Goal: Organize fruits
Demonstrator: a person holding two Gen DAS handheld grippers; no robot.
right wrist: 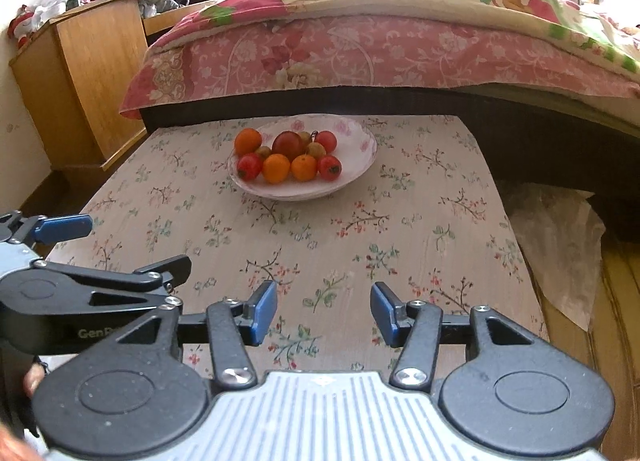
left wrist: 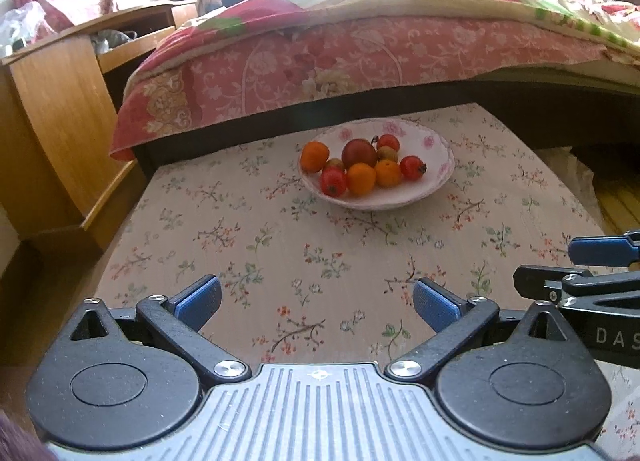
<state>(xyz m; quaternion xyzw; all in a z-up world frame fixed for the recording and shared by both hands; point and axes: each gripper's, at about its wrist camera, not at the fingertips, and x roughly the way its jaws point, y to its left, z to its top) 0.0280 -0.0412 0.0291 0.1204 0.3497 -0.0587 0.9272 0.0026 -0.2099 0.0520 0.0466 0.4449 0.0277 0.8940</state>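
1. We hold both grippers low over a table (left wrist: 280, 245) covered in a pale cloth printed with small flower sprigs. Behind it runs a bed (left wrist: 360, 57) with a pink floral spread, and a wooden cabinet (left wrist: 60, 101) stands to the left under bright window light.
2. A white bowl (left wrist: 436, 157) with pink flowers on its rim sits at the far side of the table, near the bed edge and well apart from both grippers.
3. The fruits (left wrist: 360, 167) lie inside it, bunched toward its left half: a dark red round one (left wrist: 359, 153) in the middle, orange ones (left wrist: 361, 179) in front and to the left, smaller red ones (left wrist: 412, 167) around them. They are round, so we see no long axis; the stem ends of the front red ones face us.
4. The left gripper (left wrist: 318, 303) has its blue-padded fingers spread wide, holding nothing.
5. The right gripper (right wrist: 324, 313) likewise has its fingers apart and empty.
6. On the right gripper's body we read "DAS" in the left view; on the left gripper's body "GenR", both cut off.
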